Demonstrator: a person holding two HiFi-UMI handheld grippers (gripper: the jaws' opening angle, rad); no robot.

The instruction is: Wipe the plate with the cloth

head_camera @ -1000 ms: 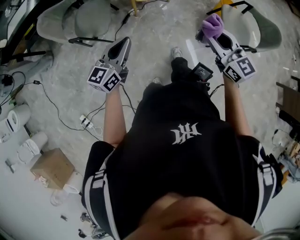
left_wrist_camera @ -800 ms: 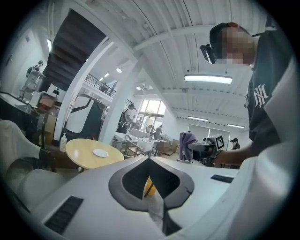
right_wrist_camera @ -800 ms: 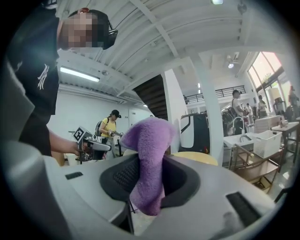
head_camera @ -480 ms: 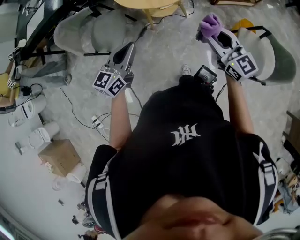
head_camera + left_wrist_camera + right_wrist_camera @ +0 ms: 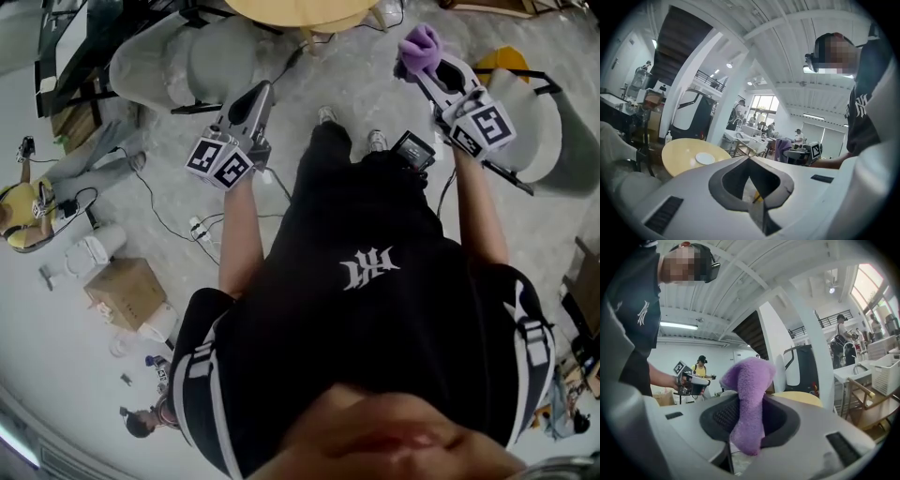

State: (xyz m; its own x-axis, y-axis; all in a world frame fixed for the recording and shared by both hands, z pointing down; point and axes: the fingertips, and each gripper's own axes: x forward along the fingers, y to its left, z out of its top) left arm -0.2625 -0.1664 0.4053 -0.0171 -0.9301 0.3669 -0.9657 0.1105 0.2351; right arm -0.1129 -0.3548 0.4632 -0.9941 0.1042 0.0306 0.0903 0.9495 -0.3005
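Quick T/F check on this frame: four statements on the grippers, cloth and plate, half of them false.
1. The right gripper grips the cloth. True.
2. The left gripper is open. False: its jaws are shut, with nothing between them.
3. The plate lies on the round table. True.
4. The cloth touches the plate. False: it is held in the air, away from the table.

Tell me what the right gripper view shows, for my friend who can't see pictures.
The right gripper is shut on a purple cloth, which sticks up fluffy between its jaws. Behind it, in a big white room, peeks the edge of a round yellow table.
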